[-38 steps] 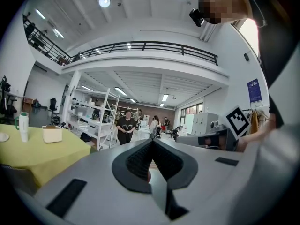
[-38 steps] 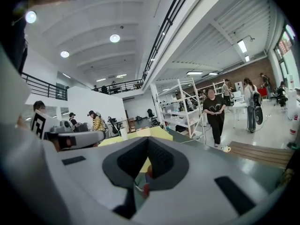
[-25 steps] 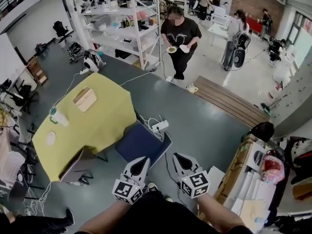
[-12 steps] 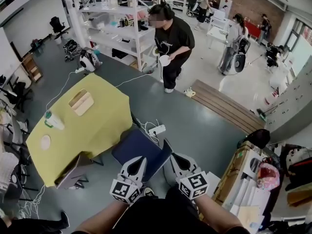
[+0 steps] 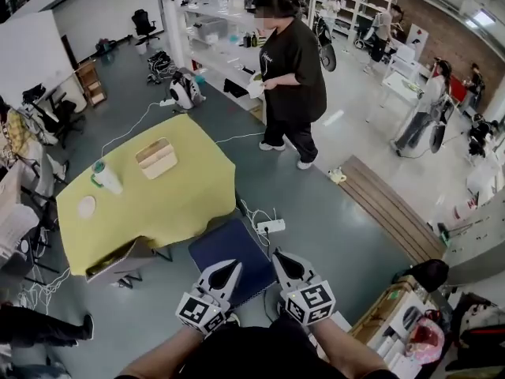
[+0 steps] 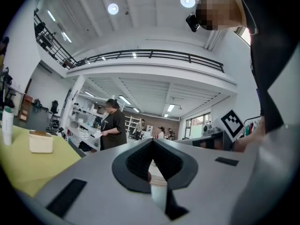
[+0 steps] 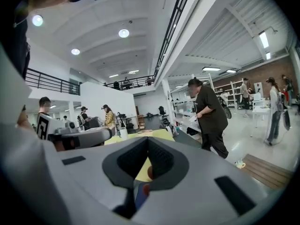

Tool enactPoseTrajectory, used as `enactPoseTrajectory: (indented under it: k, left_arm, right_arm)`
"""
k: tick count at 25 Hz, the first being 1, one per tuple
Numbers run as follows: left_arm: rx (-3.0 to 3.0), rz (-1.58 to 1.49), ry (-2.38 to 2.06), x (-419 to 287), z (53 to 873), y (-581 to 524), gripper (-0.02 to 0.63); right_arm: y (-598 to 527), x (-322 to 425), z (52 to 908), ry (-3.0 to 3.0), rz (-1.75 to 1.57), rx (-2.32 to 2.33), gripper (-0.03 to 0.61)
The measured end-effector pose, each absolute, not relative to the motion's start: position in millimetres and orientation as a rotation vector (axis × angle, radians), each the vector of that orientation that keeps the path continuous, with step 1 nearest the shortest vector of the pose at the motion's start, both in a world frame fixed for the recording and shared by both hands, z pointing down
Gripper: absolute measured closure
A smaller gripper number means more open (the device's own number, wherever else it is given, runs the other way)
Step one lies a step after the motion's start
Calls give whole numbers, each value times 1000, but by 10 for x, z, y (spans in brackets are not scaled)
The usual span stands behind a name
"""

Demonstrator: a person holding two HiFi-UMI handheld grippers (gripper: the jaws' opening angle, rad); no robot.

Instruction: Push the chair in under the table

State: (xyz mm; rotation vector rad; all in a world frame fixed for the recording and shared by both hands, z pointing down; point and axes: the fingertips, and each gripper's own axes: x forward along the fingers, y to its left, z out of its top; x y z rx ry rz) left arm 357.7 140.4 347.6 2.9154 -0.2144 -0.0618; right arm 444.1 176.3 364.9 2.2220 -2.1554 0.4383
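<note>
Left gripper: pale grey left gripper (image 5: 230,267), clenched, nothing between its jaws.
Right gripper: matching right gripper (image 5: 278,257), clenched, also empty.
Chair: dark blue square-seated chair (image 5: 225,247) on the grey floor, just ahead of both grippers, beside the table's near corner.
Table: yellow-clothed table (image 5: 170,204) bearing a beige box (image 5: 156,158), a white bottle (image 5: 106,178) and a white plate (image 5: 86,206).

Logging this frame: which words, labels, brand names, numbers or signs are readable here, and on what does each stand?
No text can be read in any view.
Standing person's black shirt: a small pale chest print, too small to read.
Cubes on the left gripper and right gripper: black-and-white square patterns only, no letters.
Items on the white shelves: too small and blurred to read.
</note>
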Motion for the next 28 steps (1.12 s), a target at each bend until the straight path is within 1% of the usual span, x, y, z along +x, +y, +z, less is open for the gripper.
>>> enactPoseTrajectory:
  k: [5, 12, 19, 28]
  left_arm:
    - [2911, -67, -442, 3887, 3478, 1326, 607]
    - [2858, -85, -741, 4085, 3435, 1309, 607]
    - [2771, -78, -1029, 3842, 3505, 1425, 607]
    - [2658, -53, -1235, 3393, 3545, 1572, 606]
  right_arm:
    - [1554, 4776, 3644, -2301, 431, 2031, 566]
    - [1396, 5011, 3626, -2482, 418, 1787, 566]
    - [1352, 4805, 3684, -2648, 435, 1524, 566]
    - [1319, 4614, 3689, -2710, 482, 1432, 566]
